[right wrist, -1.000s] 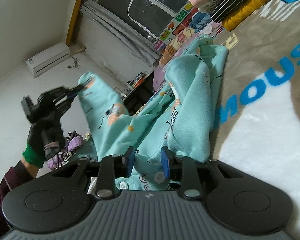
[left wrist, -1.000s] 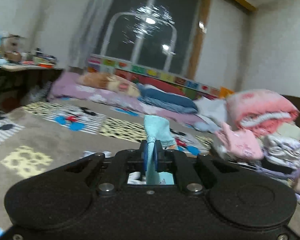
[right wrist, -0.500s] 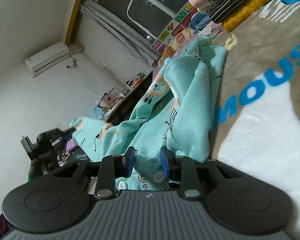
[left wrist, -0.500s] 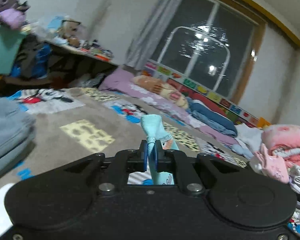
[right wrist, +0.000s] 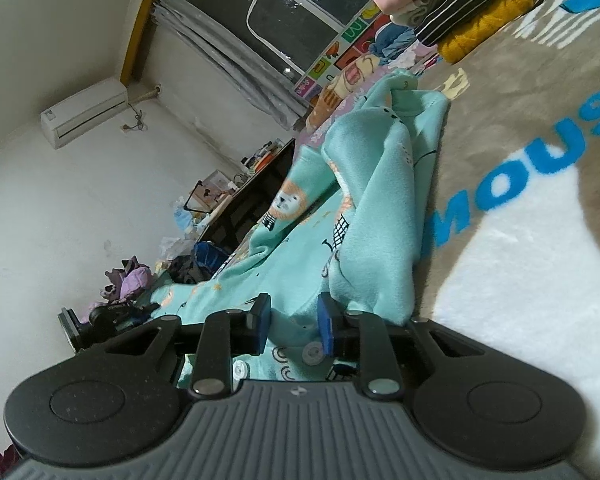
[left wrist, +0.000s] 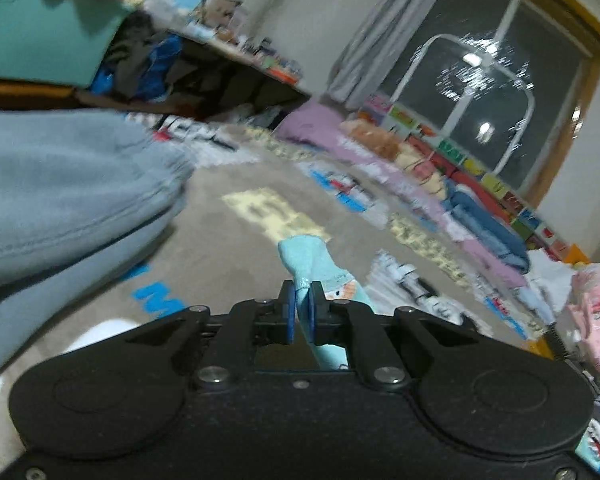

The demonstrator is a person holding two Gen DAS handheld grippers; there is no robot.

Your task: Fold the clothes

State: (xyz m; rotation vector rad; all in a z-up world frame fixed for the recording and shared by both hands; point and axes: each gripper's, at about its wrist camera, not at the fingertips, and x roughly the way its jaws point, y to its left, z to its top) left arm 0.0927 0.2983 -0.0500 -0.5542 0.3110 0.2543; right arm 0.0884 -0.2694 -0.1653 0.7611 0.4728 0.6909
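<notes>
A teal garment with lion prints [right wrist: 372, 204] lies crumpled on the patterned carpet [right wrist: 540, 128]. My right gripper [right wrist: 294, 320] is open and low over its near edge, with cloth and snap buttons between the blue pads, not pinched. My left gripper [left wrist: 301, 304] is shut on a corner of the teal garment [left wrist: 306, 256], which sticks up beyond the pads. In the right wrist view the left gripper [right wrist: 112, 316] sits low at the garment's far left end.
A stack of folded clothes [right wrist: 472, 12] stands at the back right. A grey-blue trouser leg [left wrist: 60, 196] fills the left of the left wrist view. Bedding [left wrist: 480, 216] lines the window wall, and pink bedding [left wrist: 596, 320] is piled at the right.
My left gripper has swung down and to the left with the garment corner, from raised high to near the carpet. The right gripper has stayed put and open.
</notes>
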